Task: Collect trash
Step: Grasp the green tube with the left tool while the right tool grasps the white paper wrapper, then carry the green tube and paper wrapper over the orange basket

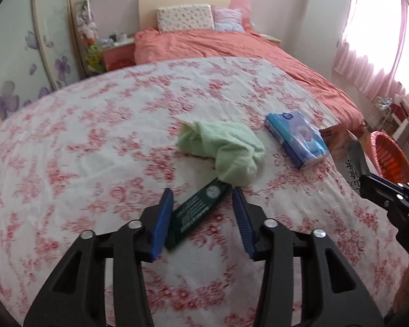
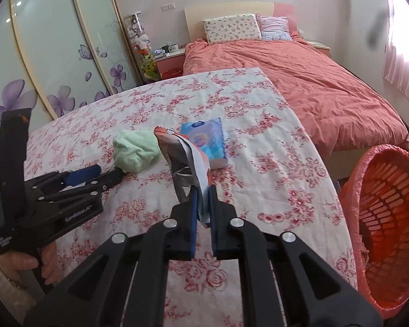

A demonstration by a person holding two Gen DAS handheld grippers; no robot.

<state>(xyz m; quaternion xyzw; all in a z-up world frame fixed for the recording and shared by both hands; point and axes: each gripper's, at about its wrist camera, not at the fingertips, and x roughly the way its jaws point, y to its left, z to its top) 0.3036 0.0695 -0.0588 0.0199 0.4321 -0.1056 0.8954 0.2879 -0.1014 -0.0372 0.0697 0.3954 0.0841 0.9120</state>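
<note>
A flat dark green packet (image 1: pixel 197 212) lies on the floral tablecloth (image 1: pixel 81 150). My left gripper (image 1: pixel 201 190) stands open astride it; the left pad is against its edge and the right pad is apart. A crumpled light green cloth (image 1: pixel 226 150) touches the packet's far end. My right gripper (image 2: pixel 203 190) is shut on a crumpled orange, silver and white snack wrapper (image 2: pixel 186 158), held above the table. The right wrist view shows the left gripper (image 2: pixel 109 173) low by the green cloth (image 2: pixel 135 150), in a person's hand.
A blue tissue pack (image 2: pixel 207 141) lies beyond the wrapper. An orange plastic basket (image 2: pixel 387 218) stands off the table's right edge. A bed with a coral cover (image 2: pixel 300 81) lies behind, and wardrobe doors (image 2: pixel 54 54) stand to the left.
</note>
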